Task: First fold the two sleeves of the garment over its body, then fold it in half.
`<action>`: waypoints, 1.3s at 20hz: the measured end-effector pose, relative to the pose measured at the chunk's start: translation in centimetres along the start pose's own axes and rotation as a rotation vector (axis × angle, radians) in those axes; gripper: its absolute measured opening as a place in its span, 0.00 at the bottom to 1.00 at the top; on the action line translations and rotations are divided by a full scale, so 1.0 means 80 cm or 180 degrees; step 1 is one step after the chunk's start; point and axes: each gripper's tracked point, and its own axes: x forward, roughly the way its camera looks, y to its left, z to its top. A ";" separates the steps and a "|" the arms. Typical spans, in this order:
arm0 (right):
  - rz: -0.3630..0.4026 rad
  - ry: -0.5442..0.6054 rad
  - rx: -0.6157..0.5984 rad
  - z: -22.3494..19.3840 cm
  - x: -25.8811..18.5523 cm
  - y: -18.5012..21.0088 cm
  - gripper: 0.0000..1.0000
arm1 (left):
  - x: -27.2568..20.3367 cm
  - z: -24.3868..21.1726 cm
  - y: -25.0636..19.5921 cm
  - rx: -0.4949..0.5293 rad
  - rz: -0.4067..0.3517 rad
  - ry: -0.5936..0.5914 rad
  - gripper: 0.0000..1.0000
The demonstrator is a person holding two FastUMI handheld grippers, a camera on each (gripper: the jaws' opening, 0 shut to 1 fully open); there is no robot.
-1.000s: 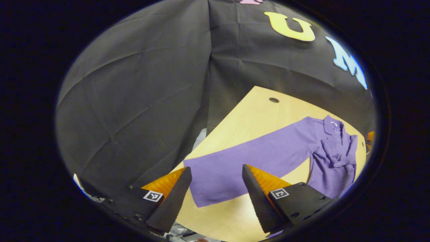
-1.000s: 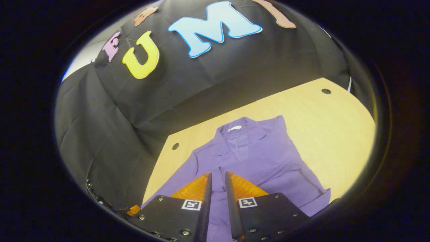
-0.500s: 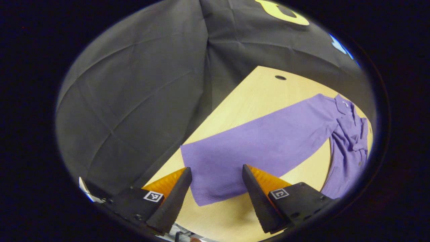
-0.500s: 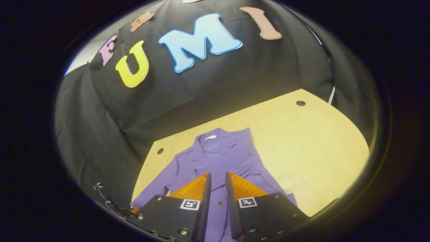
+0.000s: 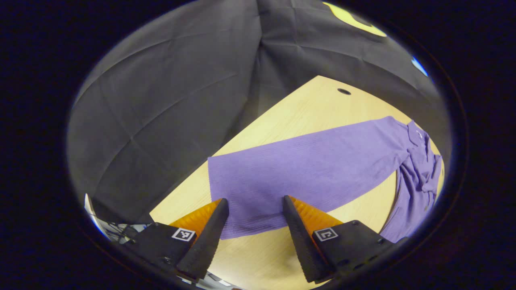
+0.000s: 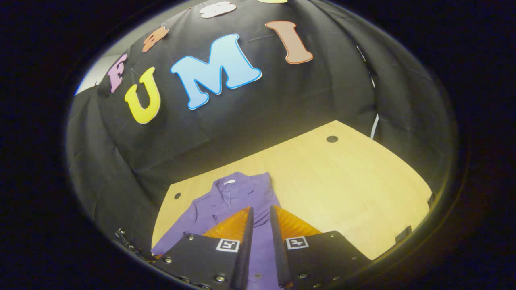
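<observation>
Two grippers over one purple shirt point(image 5: 322, 169), spread on wooden table point(image 5: 298, 108). Left: left gripper point(image 5: 254, 219) wide open, holding nothing, poised at cuff end of outstretched sleeve point(image 5: 258, 189). Right: right gripper point(image 6: 261, 225) narrowed to thin gap above shirt body; possibly cloth between fingers, cannot tell. Soft, light, limp knit, likely to sag and crease; best pinched at cuff edge, lifted low, laid across body.
</observation>
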 end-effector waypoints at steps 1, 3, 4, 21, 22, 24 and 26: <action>-0.0018 -0.0011 0.0010 0.002 -0.001 -0.006 0.27 | -0.001 -0.001 0.003 0.0003 -0.0004 -0.0002 0.87; -0.0046 -0.0034 0.0029 0.004 -0.006 -0.016 0.27 | 0.000 0.000 -0.006 0.0032 -0.0014 -0.0031 0.84; -0.0063 -0.0048 0.0035 0.007 -0.009 -0.022 0.27 | 0.001 0.001 -0.011 0.0052 -0.0027 -0.0029 0.74; -0.0779 -0.0540 0.0086 0.081 -0.118 -0.178 0.27 | 0.005 0.024 -0.071 0.0412 -0.0056 -0.0081 0.07; -0.0801 -0.0562 0.0099 0.082 -0.125 -0.179 0.27 | 0.006 0.026 -0.085 0.0445 -0.0112 -0.0091 0.07; -0.0841 -0.0599 0.0088 0.083 -0.138 -0.182 0.27 | 0.007 0.031 -0.116 0.0545 -0.0223 -0.0116 0.07; -0.0876 -0.0638 0.0054 0.084 -0.154 -0.181 0.27 | 0.005 0.043 -0.153 0.0615 -0.0360 -0.0171 0.07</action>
